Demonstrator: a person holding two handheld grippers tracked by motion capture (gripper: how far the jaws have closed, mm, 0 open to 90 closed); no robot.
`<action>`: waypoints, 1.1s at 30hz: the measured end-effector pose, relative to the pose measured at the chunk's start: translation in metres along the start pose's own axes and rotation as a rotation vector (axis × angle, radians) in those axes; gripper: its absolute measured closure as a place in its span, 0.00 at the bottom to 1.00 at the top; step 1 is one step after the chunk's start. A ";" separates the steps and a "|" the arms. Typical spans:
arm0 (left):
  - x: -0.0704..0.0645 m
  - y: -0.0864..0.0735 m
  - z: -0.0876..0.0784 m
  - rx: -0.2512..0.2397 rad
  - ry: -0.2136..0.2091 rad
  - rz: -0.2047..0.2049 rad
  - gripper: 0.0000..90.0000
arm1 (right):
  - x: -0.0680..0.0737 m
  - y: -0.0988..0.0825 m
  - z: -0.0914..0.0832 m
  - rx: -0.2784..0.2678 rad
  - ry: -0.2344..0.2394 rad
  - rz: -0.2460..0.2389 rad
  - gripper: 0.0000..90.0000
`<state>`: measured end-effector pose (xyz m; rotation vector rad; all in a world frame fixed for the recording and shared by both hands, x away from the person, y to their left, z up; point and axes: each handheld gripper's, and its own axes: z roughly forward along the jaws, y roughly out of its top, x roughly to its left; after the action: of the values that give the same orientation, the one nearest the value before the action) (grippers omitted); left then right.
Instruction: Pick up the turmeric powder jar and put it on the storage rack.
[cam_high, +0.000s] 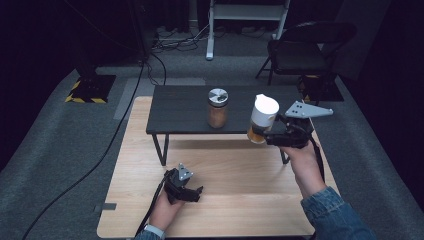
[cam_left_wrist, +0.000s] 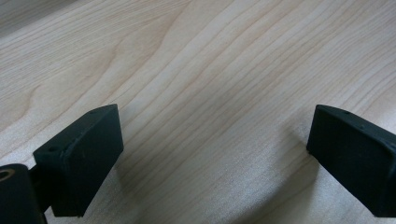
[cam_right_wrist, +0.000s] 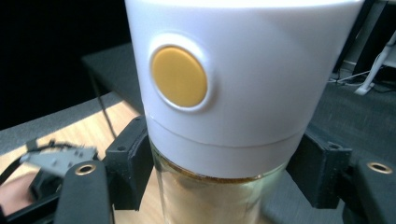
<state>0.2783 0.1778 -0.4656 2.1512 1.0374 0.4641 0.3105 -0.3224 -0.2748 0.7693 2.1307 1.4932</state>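
The clear glass jar with a tall white plastic cap and round yellow button (cam_high: 262, 119) sits clamped between the jaws of the right gripper (cam_high: 272, 137), which press on the glass just under the cap; amber-brown contents fill the lower part. In the right gripper view the jar (cam_right_wrist: 233, 93) rises straight up out of the jaws, so its long axis is upright, or nearly so, and crosswise to the gripper's reach. The jar is held in the air at the front edge of the low dark grey shelf (cam_high: 185, 112), which lies ahead of the gripper.

Judgement: the coming move turns on the shelf surface lying ahead of and below the jar's base; the base must pass the front edge before it goes down.

On that shelf, to the left of the held jar and apart from it, stands a second glass jar with a silver-grey lid (cam_high: 218, 108), also with brown contents; it is the nearest obstacle.

The left gripper (cam_high: 196, 192) rests low over the pale wooden table (cam_left_wrist: 224, 70), well apart from the jar, jaws spread wide with nothing between them.
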 end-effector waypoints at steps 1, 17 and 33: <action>0.000 0.000 0.000 0.000 0.000 0.000 0.04 | 0.000 0.004 0.002 -0.002 -0.008 -0.004 0.34; 0.000 -0.001 -0.001 0.000 0.002 -0.001 0.04 | -0.003 0.020 0.048 -0.017 -0.074 -0.036 0.34; 0.000 -0.001 -0.001 -0.001 0.001 0.001 0.04 | -0.006 0.000 0.047 -0.073 -0.072 -0.046 0.11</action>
<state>0.2771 0.1784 -0.4656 2.1509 1.0370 0.4658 0.3448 -0.2930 -0.2904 0.7325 2.0162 1.4885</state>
